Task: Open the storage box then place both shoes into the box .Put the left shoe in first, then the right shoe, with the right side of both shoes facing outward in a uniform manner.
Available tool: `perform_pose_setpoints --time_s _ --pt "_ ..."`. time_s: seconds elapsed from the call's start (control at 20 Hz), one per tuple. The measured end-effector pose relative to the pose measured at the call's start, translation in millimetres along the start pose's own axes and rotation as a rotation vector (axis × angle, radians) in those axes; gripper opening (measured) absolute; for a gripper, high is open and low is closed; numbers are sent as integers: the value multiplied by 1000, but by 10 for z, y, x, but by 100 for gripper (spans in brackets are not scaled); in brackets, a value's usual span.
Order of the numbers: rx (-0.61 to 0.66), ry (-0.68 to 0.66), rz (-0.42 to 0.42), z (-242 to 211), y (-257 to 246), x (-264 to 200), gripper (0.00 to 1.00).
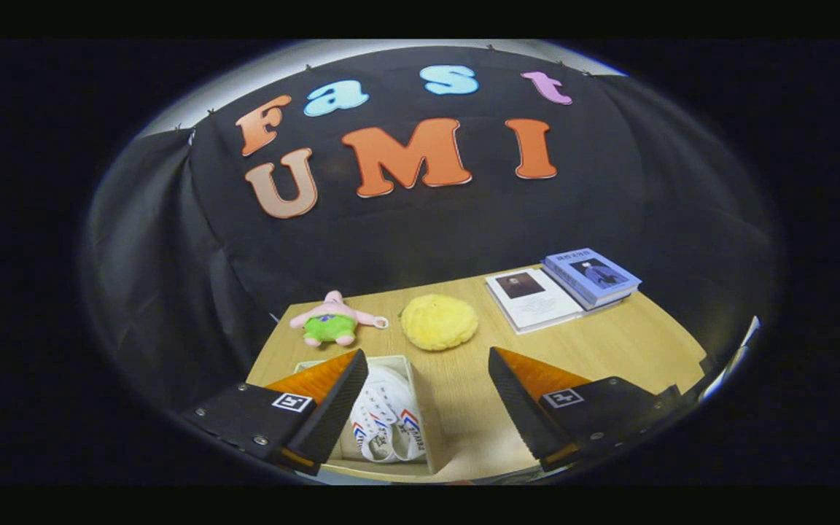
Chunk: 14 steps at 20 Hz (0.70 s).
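Shoes are sitting inside the open storage box (420, 397), and that is what I am watching from the side of the booth. Going from the left: the pink and green plush toy (332, 321) is lying at the far edge of the counter (609, 343), well apart from the work, probably just clutter to be ignored. Nearer, the box is resting on the counter with its top open, partly tucked behind the left finger of the tongs (427, 397). The white shoes (387, 419) are lying side by side in it, laces up and striped marks showing; I am judging there are two, though the finger is hiding part of the left one, so I cannot say which side of each is facing outward. The tongs are hovering above with their fingers spread wide, gripping nothing, the right finger hanging over bare counter. That is reading to me as a release after placing, with the task looking near its end. Beyond the fingers a yellow fuzzy round pad (439, 321) is resting, and further right a white book (533, 299) and a blue book (591, 275) are lying just beside each other, the blue one on a small stack.
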State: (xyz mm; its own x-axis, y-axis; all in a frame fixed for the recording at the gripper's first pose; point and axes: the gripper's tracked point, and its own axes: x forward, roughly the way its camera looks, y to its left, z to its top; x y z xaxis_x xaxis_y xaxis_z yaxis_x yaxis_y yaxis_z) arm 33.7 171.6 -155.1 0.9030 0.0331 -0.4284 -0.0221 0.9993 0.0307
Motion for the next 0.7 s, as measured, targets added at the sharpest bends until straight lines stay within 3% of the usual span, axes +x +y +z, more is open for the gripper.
perform_pose_setpoints --time_s 0.3,0.7 --pt "-24 -147 -8 619 -470 -290 98" --pt "-46 -216 -58 845 -1081 -586 98"
